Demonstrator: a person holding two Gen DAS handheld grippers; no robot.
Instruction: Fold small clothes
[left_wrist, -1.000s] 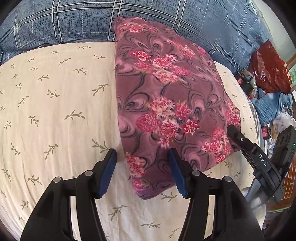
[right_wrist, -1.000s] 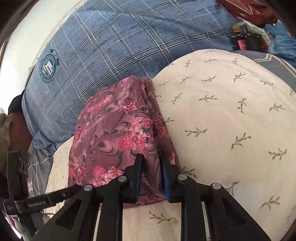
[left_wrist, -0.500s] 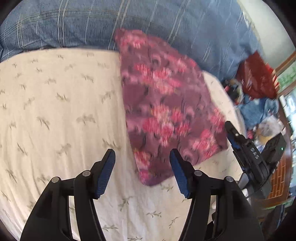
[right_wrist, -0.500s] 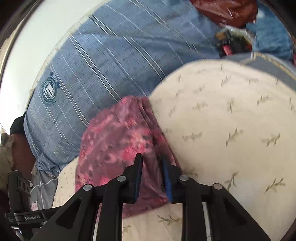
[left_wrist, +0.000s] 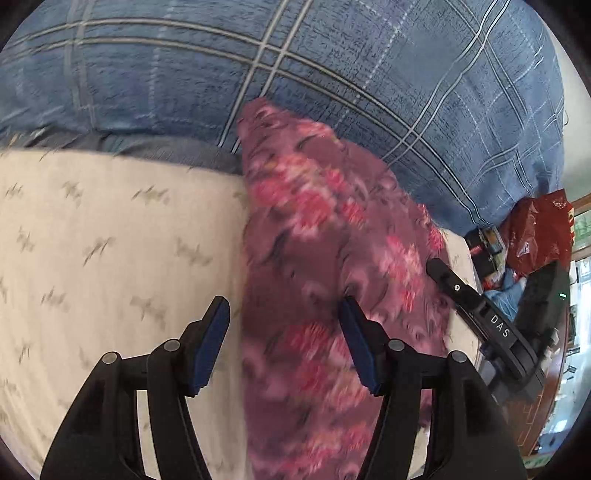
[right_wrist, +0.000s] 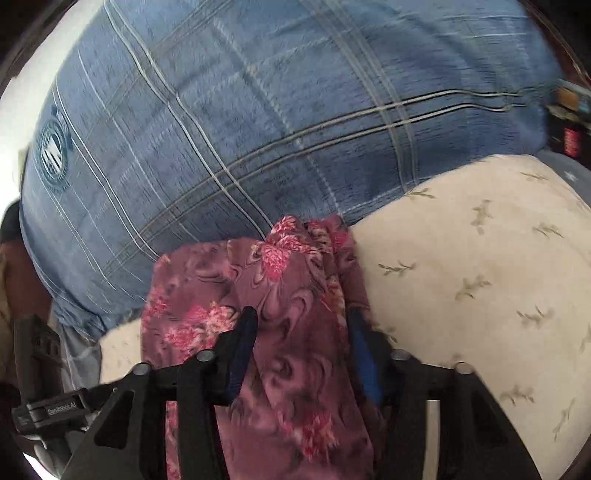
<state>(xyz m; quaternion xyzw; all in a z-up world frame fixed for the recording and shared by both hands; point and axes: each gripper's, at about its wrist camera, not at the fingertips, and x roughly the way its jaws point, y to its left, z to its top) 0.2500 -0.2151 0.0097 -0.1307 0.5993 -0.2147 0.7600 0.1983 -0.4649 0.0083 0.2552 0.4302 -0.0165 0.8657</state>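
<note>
**Floral garment lying folded on the cream sheet, both tools spread over it**

Left wrist view: The floral garment (left_wrist: 332, 280) is being shown blurred, laid as a long folded strip on the cream leaf-print sheet (left_wrist: 110, 258), its far end touching the blue plaid pillow (left_wrist: 332, 74). The left gripper (left_wrist: 284, 343) is being held wide open, nothing being clamped; its left finger is being seen over the sheet just beside the garment's left edge, its right finger over the garment itself. Whether the pads are touching the cloth cannot be told. To the right of the garment, part of the right gripper (left_wrist: 480, 317) is being seen, and beyond it a red bag (left_wrist: 535, 232) among clutter.

Right wrist view: The garment (right_wrist: 288, 295) is being shown between the blue plaid pillow (right_wrist: 258, 110) behind it and the cream sheet (right_wrist: 480, 277) on its right. The right gripper (right_wrist: 301, 343) is being held clearly apart, with the bunched, folded edge of the garment lying between the blue pads; no pinching is being shown. The right pad is being seen at the garment's right edge, beside the sheet.
</note>
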